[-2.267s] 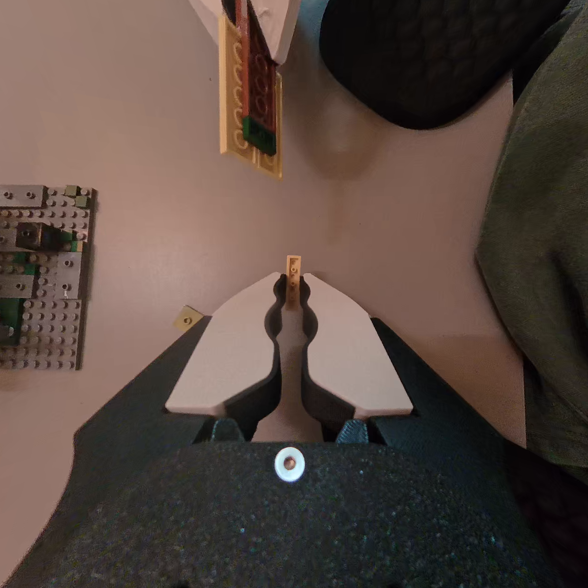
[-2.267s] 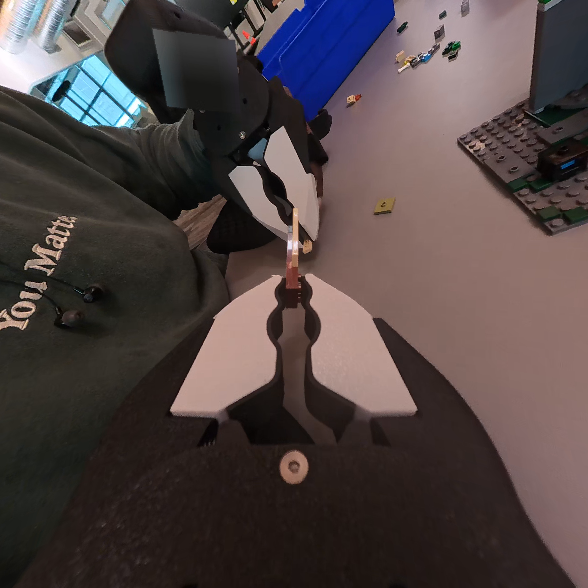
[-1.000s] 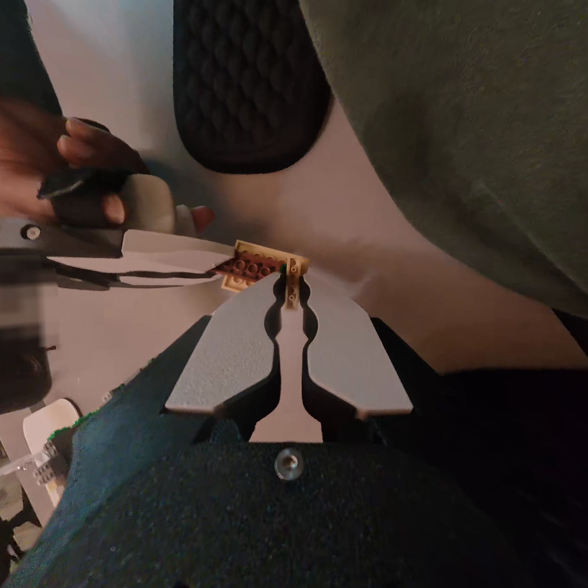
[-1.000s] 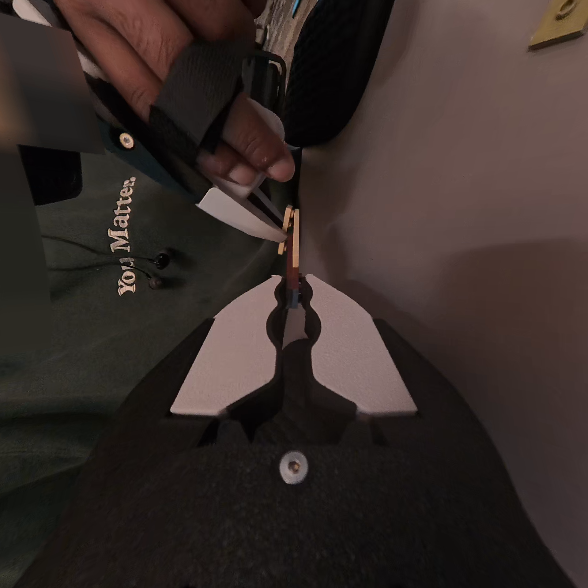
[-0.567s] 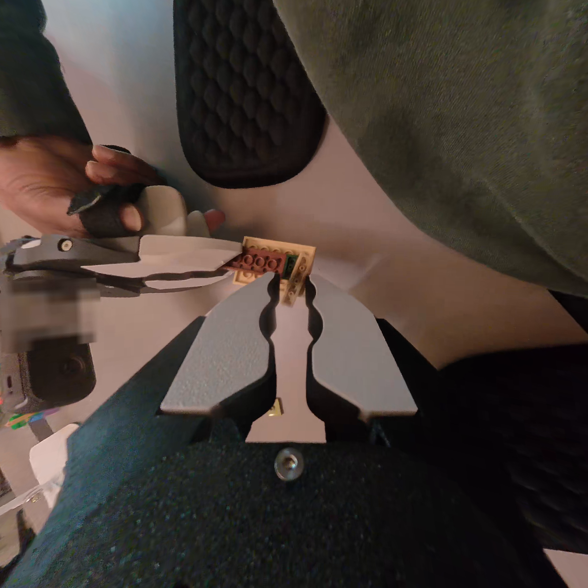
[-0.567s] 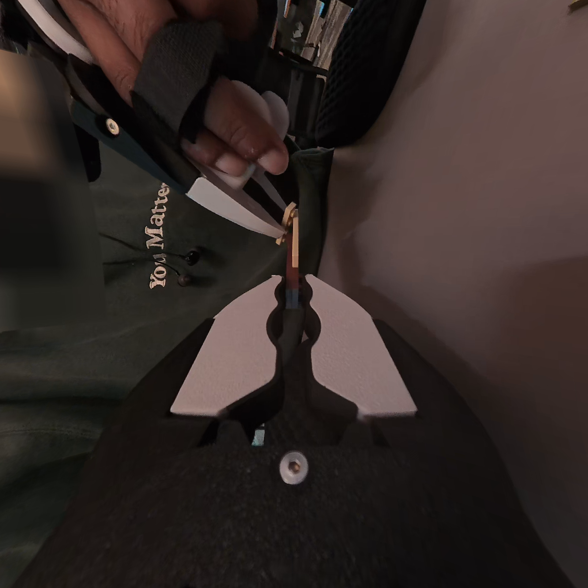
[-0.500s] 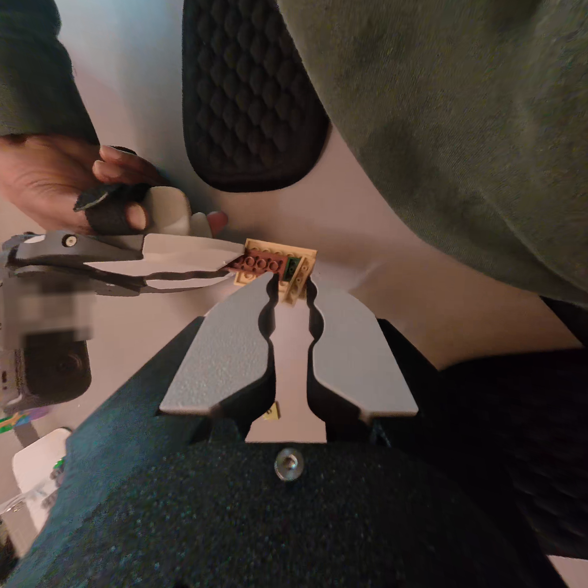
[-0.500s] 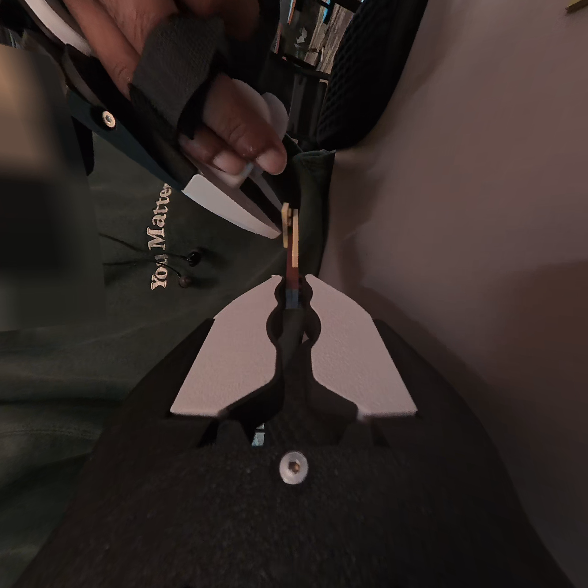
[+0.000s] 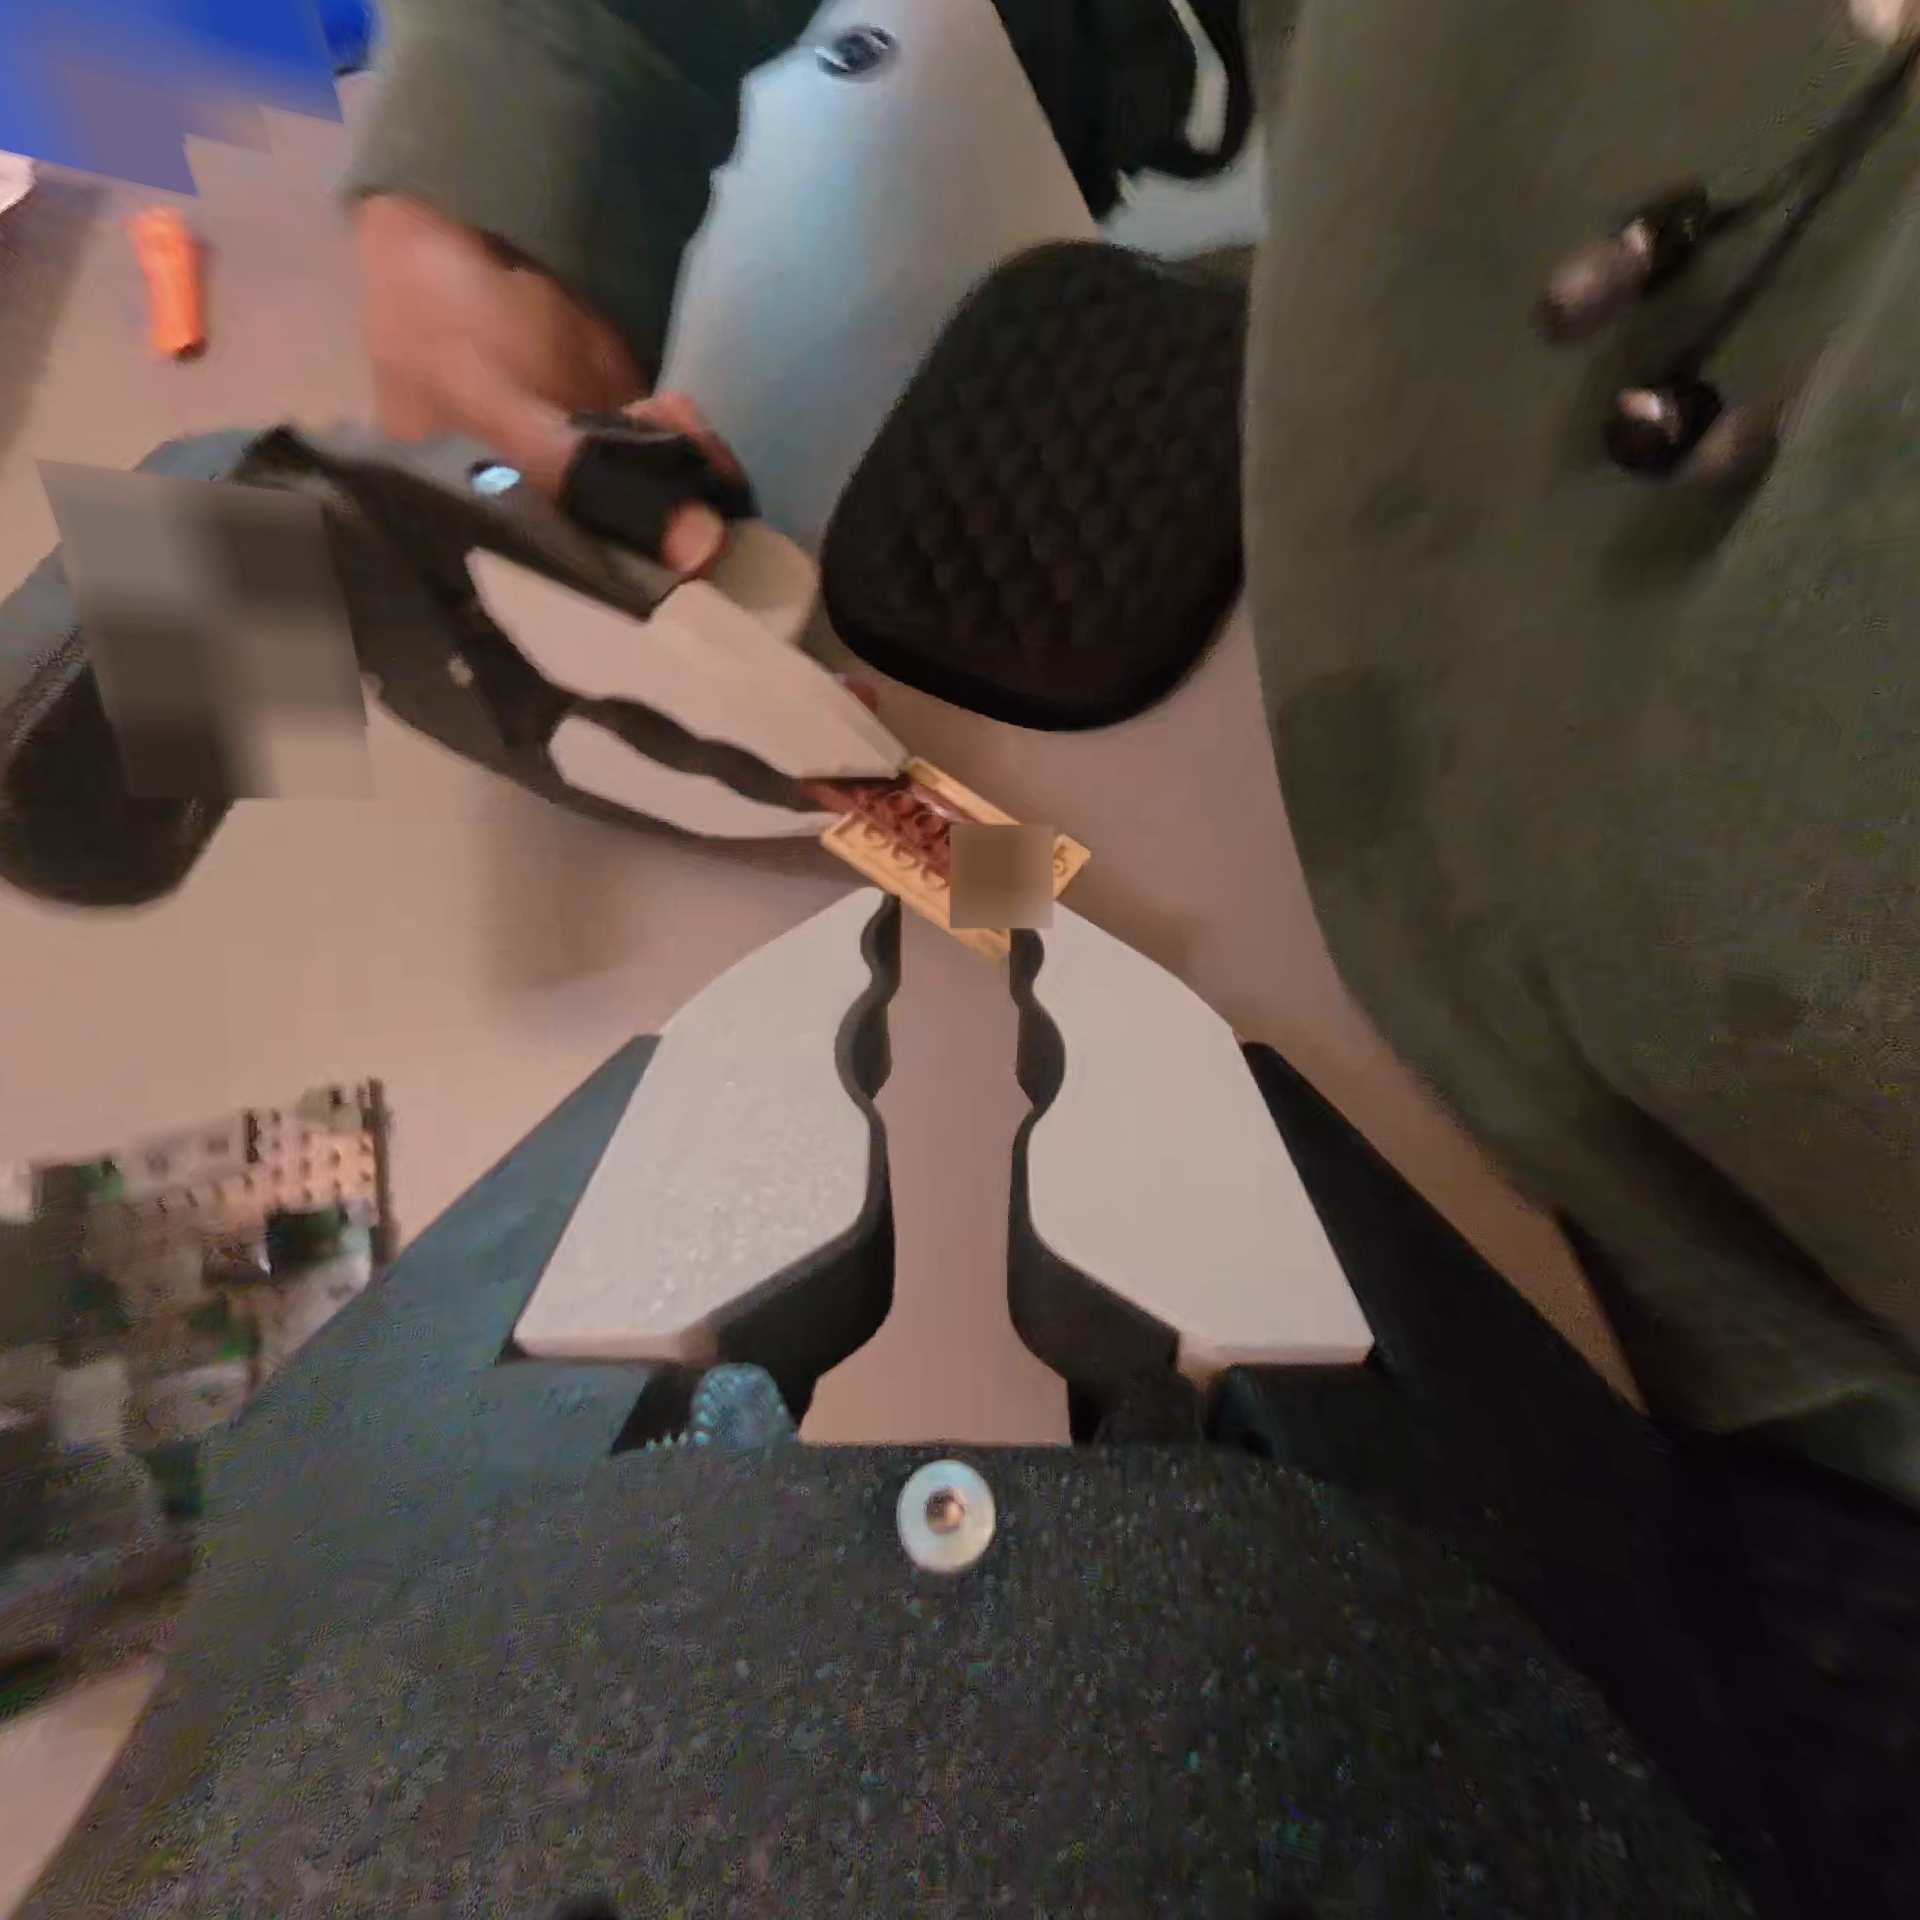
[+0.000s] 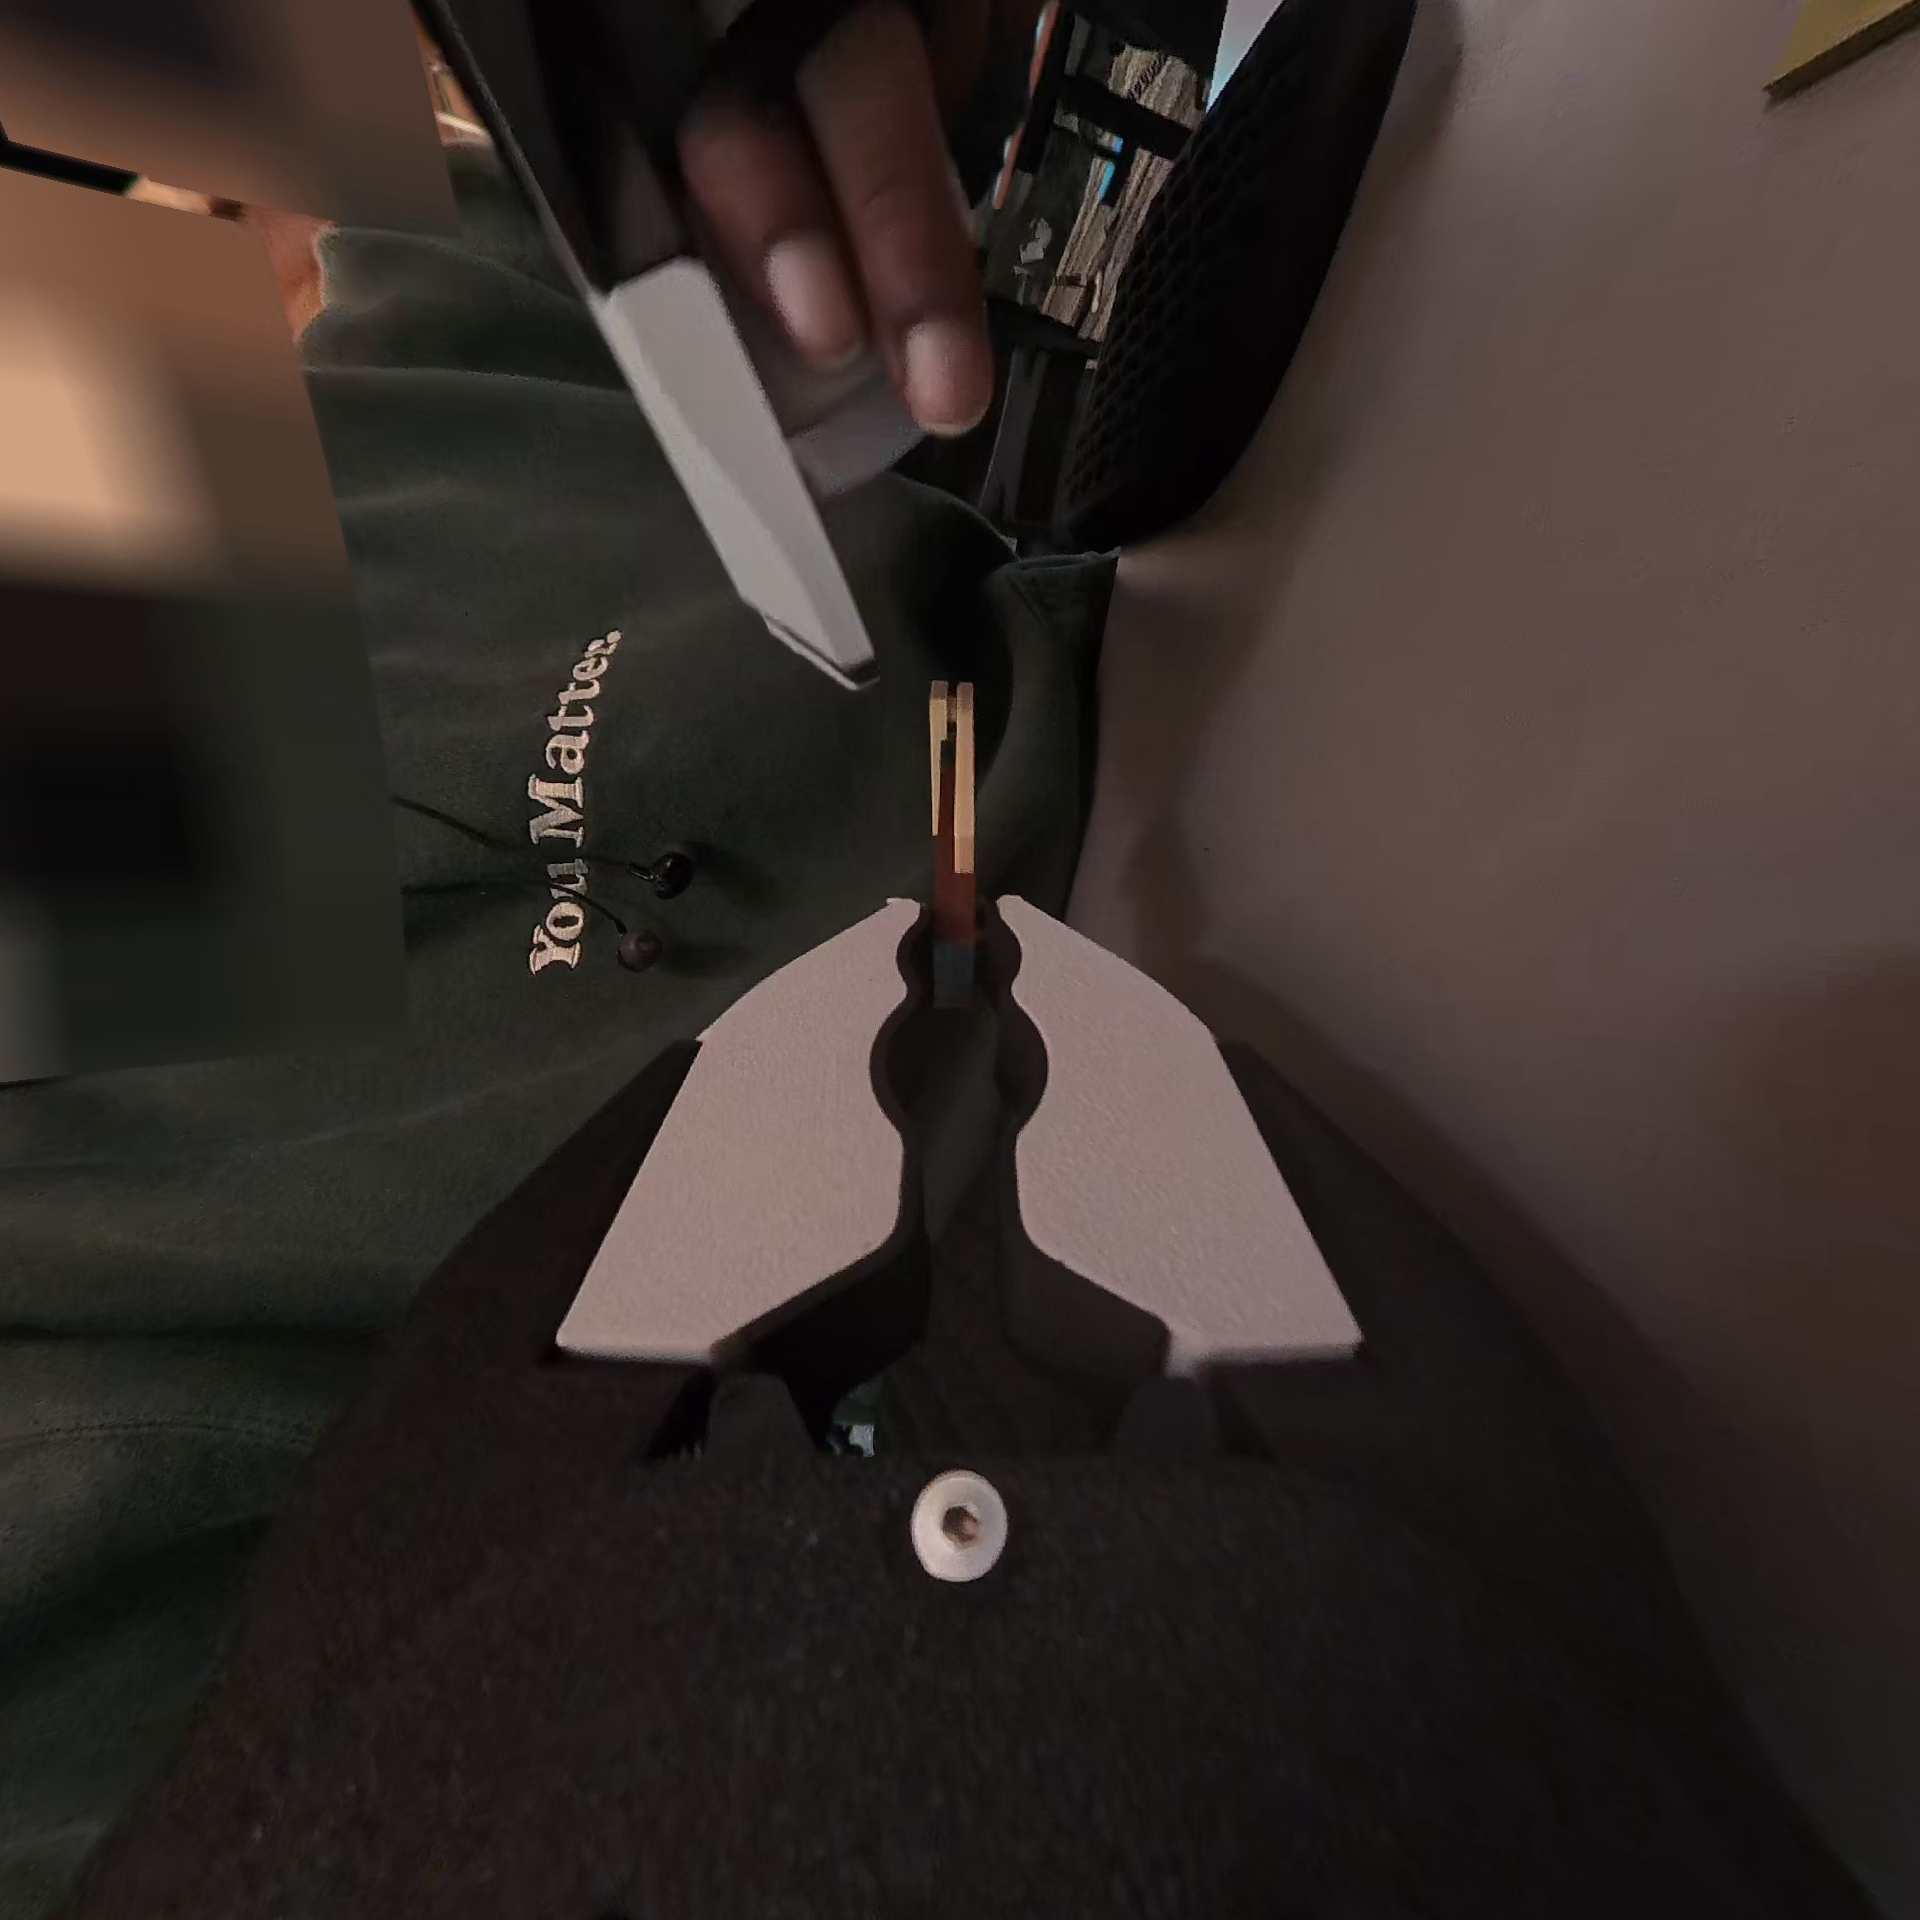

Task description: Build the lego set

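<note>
The right hand-held gripper (image 10: 957, 914) alone pinches the plate stack (image 10: 954, 790) by its brown end, the left hand-held gripper (image 9: 951, 914) released, so it could pivot and drop onto the tabletop (image 9: 416, 987).

Tan plate (image 9: 1023, 930), reddish-brown brick (image 9: 883, 805), dark-green sweatshirt (image 9: 1558, 727)

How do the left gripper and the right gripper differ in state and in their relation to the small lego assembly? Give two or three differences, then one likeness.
1. The left gripper is open with a clear gap; the right gripper is shut on the lego assembly.
2. The left gripper holds nothing and, in the right wrist view, sits apart from the assembly; the right gripper clamps its reddish-brown end.

Both have pale, wavy-edged fingers on black bodies.
</note>
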A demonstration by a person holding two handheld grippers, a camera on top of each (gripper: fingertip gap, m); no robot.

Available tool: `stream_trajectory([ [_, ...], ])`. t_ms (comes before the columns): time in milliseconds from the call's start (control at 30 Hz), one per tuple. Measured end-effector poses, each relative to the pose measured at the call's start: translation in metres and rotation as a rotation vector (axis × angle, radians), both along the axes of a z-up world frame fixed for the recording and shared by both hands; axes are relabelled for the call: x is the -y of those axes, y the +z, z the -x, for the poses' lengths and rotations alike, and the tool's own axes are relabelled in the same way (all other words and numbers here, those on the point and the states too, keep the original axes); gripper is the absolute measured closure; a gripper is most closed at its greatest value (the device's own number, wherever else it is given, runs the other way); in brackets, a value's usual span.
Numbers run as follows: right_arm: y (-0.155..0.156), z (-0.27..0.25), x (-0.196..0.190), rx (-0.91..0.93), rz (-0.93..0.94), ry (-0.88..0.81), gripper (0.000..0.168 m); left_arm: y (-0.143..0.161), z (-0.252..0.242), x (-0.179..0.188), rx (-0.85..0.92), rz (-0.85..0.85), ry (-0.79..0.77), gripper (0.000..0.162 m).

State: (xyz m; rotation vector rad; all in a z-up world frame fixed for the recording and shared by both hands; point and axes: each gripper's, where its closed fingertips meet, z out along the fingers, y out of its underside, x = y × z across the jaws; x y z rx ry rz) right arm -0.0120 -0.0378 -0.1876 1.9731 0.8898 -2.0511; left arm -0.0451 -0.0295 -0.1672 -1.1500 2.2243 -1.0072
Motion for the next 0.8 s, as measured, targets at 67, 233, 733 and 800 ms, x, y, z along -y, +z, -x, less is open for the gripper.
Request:
stream_trajectory([
  [67,0.002,-0.001,-0.003,-0.015,-0.002,-0.026,0.160,0.004,0.001,-0.008,0.029,0.152,0.129,0.140],
  [233,0.011,-0.004,-0.021,-0.062,-0.043,-0.152,0.160,-0.001,0.004,-0.026,0.056,0.522,0.458,0.135],
  [733,0.024,-0.001,-0.043,-0.114,-0.188,-0.339,0.160,0.008,-0.015,-0.035,0.092,0.929,0.592,0.150],
  [800,0.025,-0.002,-0.043,-0.113,-0.216,-0.349,0.160,0.008,-0.016,-0.036,0.094,0.914,0.585,0.151],
])
